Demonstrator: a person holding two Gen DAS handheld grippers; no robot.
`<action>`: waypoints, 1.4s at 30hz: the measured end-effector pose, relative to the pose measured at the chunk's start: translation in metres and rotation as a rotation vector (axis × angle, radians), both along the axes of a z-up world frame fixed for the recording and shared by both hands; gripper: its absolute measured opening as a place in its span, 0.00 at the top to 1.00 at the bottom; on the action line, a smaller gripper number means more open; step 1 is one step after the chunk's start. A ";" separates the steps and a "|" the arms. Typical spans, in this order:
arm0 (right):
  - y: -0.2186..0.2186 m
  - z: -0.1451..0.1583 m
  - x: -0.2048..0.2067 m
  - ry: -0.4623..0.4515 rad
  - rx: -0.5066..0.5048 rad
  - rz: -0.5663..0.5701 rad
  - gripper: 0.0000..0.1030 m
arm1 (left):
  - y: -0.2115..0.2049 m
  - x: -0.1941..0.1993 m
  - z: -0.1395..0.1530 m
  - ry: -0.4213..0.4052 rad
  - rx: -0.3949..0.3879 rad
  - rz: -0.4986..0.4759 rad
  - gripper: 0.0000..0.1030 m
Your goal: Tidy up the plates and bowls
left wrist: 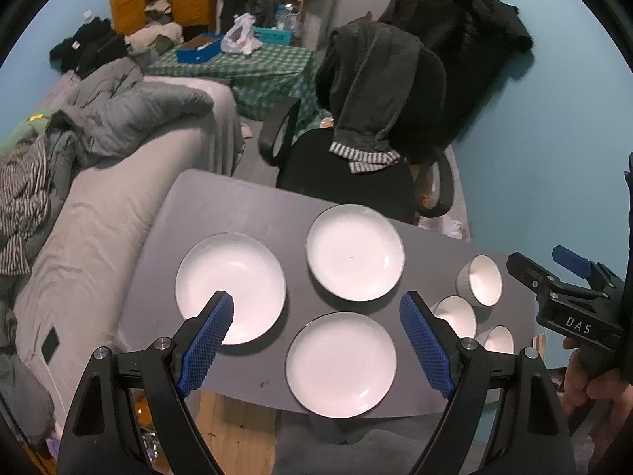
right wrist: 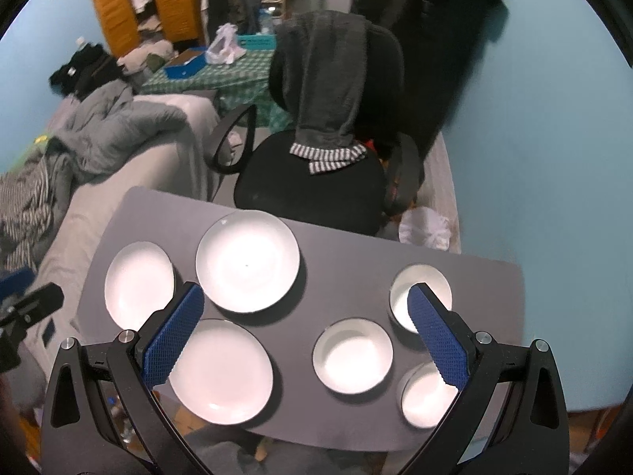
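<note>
On the grey surface (right wrist: pixel 356 261) lie three white plates (right wrist: pixel 247 261) in a cluster at 9 o'clock and three white bowls (right wrist: pixel 353 355) at 3 o'clock, none stacked. The left tool (left wrist: pixel 316 316) hangs released above the plates, with nothing between its blue pads. The right tool (right wrist: pixel 306 316) is also released and empty, above the gap between plates and bowls.

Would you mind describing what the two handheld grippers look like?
Both the left gripper and the right gripper have black angular frames with silver pivot bolts and blue diamond-textured finger pads. Seen side-on, the right one carries white "DAS" lettering. No cables or sleeves show.
</note>
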State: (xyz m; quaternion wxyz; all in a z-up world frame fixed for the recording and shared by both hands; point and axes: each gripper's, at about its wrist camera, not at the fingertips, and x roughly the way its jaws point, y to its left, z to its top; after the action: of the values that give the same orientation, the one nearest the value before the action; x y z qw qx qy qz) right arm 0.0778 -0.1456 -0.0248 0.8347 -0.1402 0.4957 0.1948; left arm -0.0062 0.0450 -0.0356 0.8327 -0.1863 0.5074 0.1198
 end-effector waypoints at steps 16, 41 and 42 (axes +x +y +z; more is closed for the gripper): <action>0.042 -0.063 0.000 0.093 0.007 0.209 0.02 | 0.024 -0.022 -0.058 0.072 -0.027 0.079 0.15; 0.057 -0.177 -0.019 0.189 -0.062 0.337 0.02 | 0.003 -0.028 -0.160 0.194 0.005 0.019 0.15; 0.057 -0.181 -0.018 0.196 -0.065 0.334 0.02 | 0.003 -0.028 -0.163 0.197 0.000 0.017 0.15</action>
State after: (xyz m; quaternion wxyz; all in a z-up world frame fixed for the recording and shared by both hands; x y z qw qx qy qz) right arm 0.0594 -0.0889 -0.2055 0.7334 -0.2279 0.5505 0.3273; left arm -0.0343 0.0482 -0.1983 0.7779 -0.1780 0.5852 0.1444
